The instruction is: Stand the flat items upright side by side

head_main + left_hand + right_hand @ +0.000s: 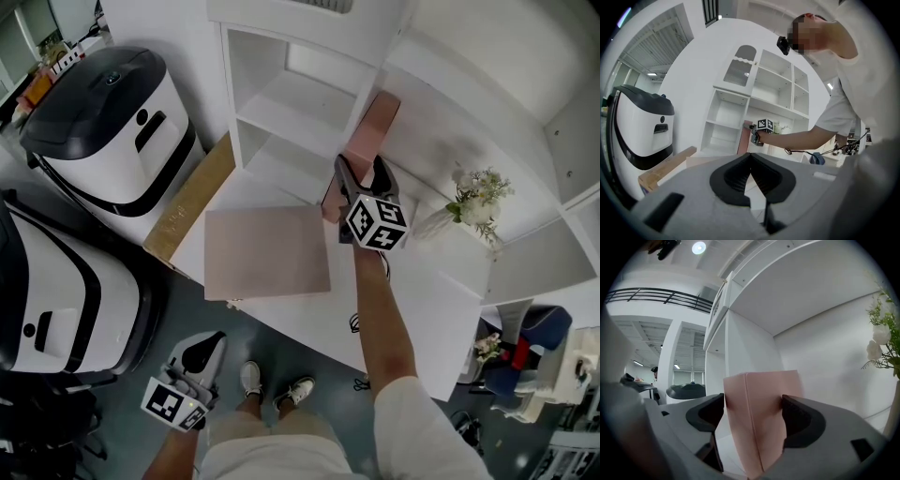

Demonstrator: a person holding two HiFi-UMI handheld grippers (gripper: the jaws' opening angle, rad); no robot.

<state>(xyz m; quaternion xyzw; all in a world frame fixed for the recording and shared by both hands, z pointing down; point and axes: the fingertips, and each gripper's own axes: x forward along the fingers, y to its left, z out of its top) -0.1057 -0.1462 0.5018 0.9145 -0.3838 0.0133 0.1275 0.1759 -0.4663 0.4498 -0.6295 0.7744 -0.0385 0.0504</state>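
Jaws of the right gripper [753,414] clamp a pink book [373,124] that stands upright just beside the white shelf unit [272,112]. The left gripper [750,158] hangs low by the person's legs, jaws together on nothing. A second pink book [267,251] lies flat on the table [450,300], near the right gripper.

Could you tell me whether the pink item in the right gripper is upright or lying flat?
Upright: the pink item stands tall on edge, clamped in the right gripper.
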